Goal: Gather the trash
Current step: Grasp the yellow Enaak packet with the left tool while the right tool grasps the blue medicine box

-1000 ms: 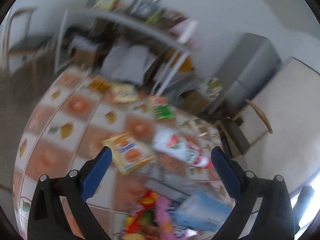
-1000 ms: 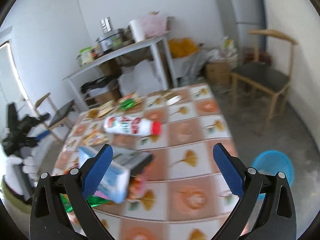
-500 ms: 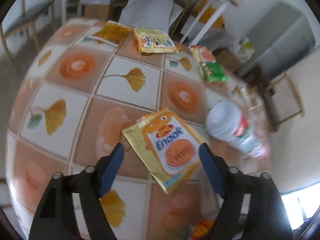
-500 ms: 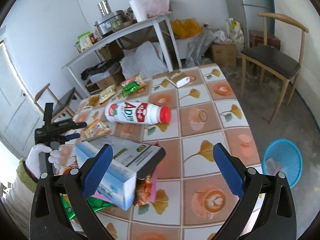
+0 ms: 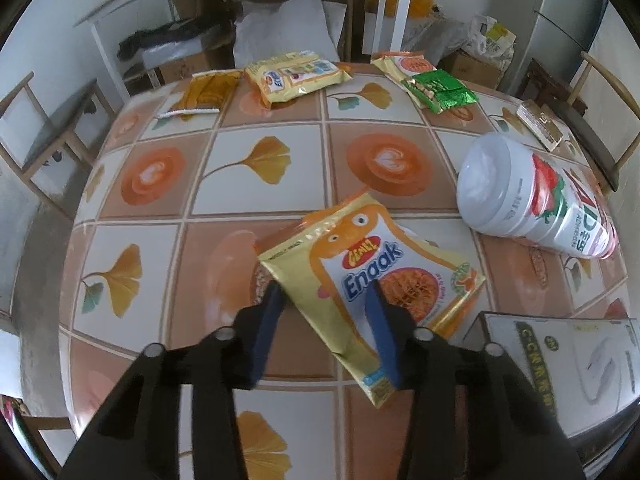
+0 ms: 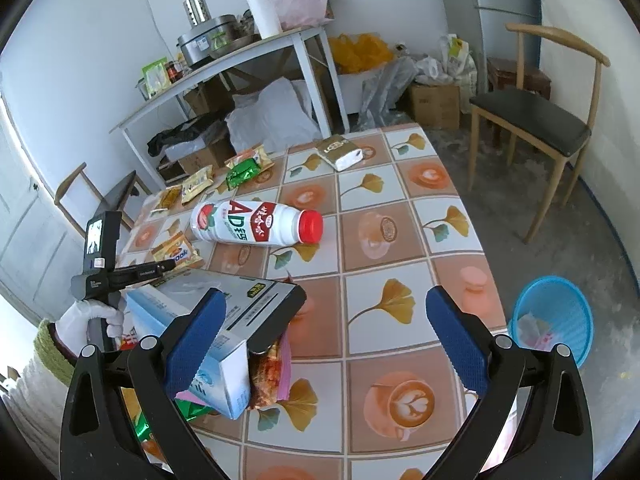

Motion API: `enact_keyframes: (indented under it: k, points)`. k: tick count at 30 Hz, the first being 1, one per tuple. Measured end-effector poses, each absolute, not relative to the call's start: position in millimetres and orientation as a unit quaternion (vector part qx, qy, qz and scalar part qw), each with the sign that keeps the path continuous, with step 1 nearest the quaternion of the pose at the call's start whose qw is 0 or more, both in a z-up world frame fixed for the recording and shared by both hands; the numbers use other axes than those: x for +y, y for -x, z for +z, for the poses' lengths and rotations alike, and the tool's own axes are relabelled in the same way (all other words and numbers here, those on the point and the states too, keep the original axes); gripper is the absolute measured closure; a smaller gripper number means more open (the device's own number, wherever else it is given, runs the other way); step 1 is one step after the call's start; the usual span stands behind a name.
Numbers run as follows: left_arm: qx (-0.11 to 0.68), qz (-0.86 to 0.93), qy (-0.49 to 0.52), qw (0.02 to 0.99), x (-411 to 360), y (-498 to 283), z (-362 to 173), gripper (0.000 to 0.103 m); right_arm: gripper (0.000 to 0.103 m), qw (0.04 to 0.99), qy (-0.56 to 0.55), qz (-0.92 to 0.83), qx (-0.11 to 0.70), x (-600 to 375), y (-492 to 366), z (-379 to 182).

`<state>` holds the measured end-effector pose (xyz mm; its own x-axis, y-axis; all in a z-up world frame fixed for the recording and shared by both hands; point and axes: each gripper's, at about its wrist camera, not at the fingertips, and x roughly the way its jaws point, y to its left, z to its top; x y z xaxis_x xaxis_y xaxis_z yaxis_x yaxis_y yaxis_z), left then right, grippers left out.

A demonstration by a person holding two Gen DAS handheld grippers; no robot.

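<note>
My left gripper (image 5: 326,300) has its fingers around the near end of a yellow Enaak snack packet (image 5: 368,268) on the tiled table (image 5: 256,168); the jaws are narrowed on it. The packet also shows in the right wrist view (image 6: 176,250), with the left gripper (image 6: 168,267) at it. My right gripper (image 6: 320,336) is open and empty above the table's front part. A white AD bottle with a red cap (image 6: 252,222) lies on its side mid-table; it also shows in the left wrist view (image 5: 536,200). A blue bin (image 6: 554,316) stands on the floor at right.
A white-blue box (image 6: 216,320) lies over wrappers at the front left. More packets (image 5: 294,74), a green wrapper (image 5: 440,92) and a tissue pack (image 6: 340,152) lie at the far edge. A wooden chair (image 6: 536,120) stands at right, a cluttered white shelf table (image 6: 224,68) behind.
My left gripper has come down onto the yellow packet and its jaws have narrowed around it. My right gripper has stayed open, almost still.
</note>
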<state>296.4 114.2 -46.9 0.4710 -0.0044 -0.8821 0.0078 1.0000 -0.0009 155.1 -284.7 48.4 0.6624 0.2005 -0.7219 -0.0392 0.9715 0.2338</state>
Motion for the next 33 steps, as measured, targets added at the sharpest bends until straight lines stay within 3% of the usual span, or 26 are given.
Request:
enact_keyframes:
  k: [4,12,20,33]
  points:
    - [0.502,-0.006,-0.009,0.865,119,-297,-49,0.080,0.007,0.905,-0.091,0.072,0.408,-280,-154,49]
    - [0.484,-0.015,-0.015,0.875,125,-291,-51,0.087,0.008,0.904,-0.086,0.096,0.407,-276,-150,53]
    - [0.459,-0.026,0.013,0.888,140,-270,-42,0.095,0.017,0.894,-0.068,0.169,0.409,-251,-148,58]
    - [0.418,-0.027,0.065,0.906,155,-233,-17,0.097,0.013,0.868,0.205,0.275,0.358,-151,-133,45]
